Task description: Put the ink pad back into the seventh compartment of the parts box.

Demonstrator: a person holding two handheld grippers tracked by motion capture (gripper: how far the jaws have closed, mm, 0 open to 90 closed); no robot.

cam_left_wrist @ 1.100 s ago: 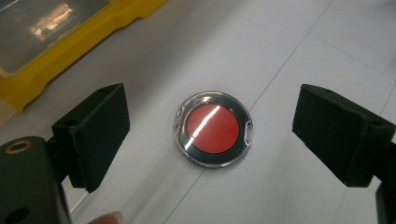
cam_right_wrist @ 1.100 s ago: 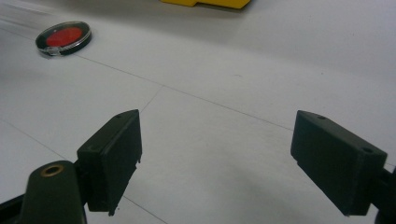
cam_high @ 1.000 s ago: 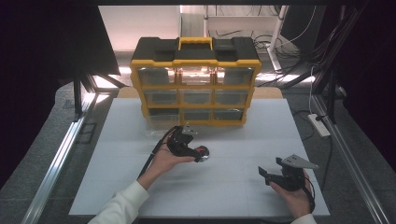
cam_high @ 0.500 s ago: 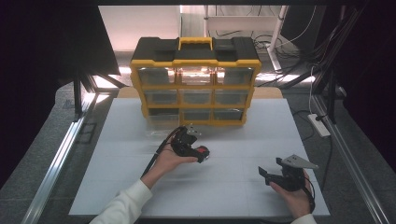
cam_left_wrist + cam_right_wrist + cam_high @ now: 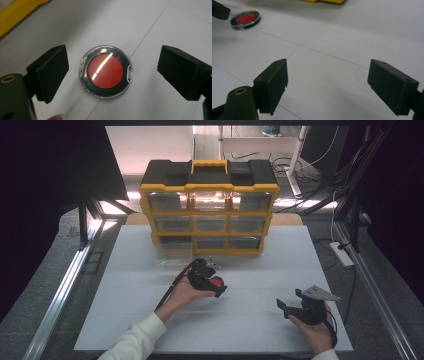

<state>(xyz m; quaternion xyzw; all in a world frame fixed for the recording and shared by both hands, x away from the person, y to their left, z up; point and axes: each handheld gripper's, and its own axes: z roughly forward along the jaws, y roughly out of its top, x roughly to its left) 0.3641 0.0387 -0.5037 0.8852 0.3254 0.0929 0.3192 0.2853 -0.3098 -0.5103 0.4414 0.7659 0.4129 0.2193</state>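
1. Since a second ago the left gripper point(image 5: 216, 283) has slid a little to the right and toward the person across the table, while the right gripper point(image 5: 286, 307) has stayed where it was
2. A yellow and black drawer cabinet point(image 5: 210, 210) stands at the far side of the white table point(image 5: 125, 320); a clear drawer point(image 5: 174, 253) sticks out from its lower left, just beyond the left hand point(image 5: 186, 292)
3. A round disc with a red centre and clear rim point(image 5: 105, 71) lies flat on the table, well apart from the cabinet
4. The left gripper hangs directly over the disc with its jaws spread wide, one on each side, neither touching it
5. The right gripper, held in the right hand point(image 5: 312, 327) near the table's right front, is also spread wide with nothing between its jaws; in its view the disc lies well off, up and left
6. The tabletop shows thin seam lines; cables point(image 5: 310, 180) trail over the floor behind, amid dark surroundings
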